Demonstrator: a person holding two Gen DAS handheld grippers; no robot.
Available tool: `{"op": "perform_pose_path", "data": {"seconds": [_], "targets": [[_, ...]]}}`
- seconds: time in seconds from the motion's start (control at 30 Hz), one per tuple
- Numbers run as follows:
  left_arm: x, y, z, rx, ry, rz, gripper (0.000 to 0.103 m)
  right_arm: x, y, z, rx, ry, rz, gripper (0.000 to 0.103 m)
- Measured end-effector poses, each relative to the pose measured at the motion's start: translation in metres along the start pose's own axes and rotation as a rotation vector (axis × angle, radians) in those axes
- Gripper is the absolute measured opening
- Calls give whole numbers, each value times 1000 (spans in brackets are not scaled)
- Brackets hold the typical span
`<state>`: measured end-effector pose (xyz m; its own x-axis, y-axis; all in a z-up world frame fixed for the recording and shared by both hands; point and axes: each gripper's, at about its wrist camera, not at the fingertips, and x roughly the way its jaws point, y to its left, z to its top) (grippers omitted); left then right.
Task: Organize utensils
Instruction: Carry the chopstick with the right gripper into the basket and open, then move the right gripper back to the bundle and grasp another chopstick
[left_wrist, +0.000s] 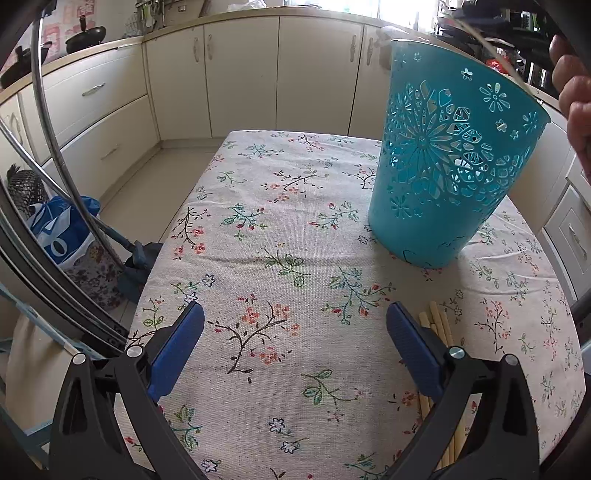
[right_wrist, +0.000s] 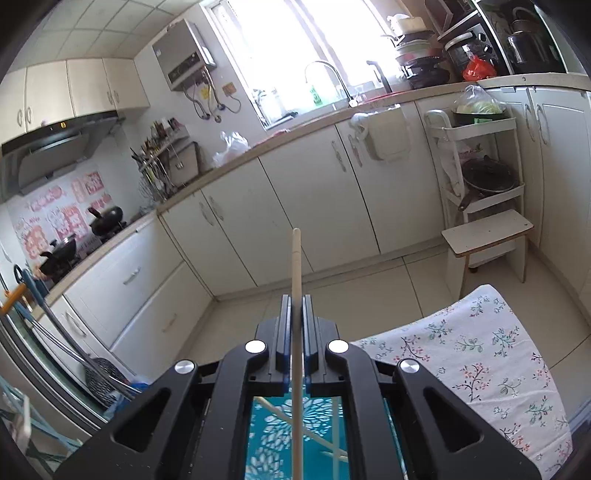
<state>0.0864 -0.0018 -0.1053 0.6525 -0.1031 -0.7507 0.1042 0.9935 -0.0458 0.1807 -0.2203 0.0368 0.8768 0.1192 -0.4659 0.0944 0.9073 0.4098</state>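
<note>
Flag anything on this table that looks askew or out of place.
The teal basket leans, apparently tipped with its base partly off the floral tablecloth. Loose chopsticks still lie beside the left gripper. Nothing looks spilled or broken.

Left view looks low across the table (left_wrist: 280, 229); right view looks from above the basket (right_wrist: 266, 443) toward the cabinets (right_wrist: 295, 192).

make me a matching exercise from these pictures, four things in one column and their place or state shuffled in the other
Things:
1. teal basket
2. left hand-held gripper
3. right hand-held gripper
4. loose chopsticks

States:
A. lying flat on the tablecloth
B. wide open, holding nothing
C. standing on the table, with cut-out flower patterns
D. shut on a single chopstick

Pairs: 1-C, 2-B, 3-D, 4-A
</note>
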Motion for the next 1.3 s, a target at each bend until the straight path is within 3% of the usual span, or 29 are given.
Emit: {"op": "perform_pose_path", "data": {"seconds": [0.33,0.47,0.63,0.8,0.97,1.07,1.13,1.3], "targets": [[2,-1,0,1,6,5,95,0,3,-15,-52,37,-3,6],[2,0,0,-6,2,5,95,-39,21,-22,-126,-7,59,7],[2,1,0,-9,2,8,95,-102,40,-25,-203,-118,125,16],[1,3,0,-17,1,9,95,-143,35,-37,-217,-143,133,22],[1,4,0,-23,-1,8,95,-153,10,-76,-200,-35,86,22],[1,3,1,-25,-2,8,95,-144,-7,-117,-200,94,40,22],[0,3,0,-22,-2,10,95,-129,-19,-152,-205,233,8,22],[0,4,1,-28,-3,9,95,-94,-29,-201,-203,413,-21,19]]}}
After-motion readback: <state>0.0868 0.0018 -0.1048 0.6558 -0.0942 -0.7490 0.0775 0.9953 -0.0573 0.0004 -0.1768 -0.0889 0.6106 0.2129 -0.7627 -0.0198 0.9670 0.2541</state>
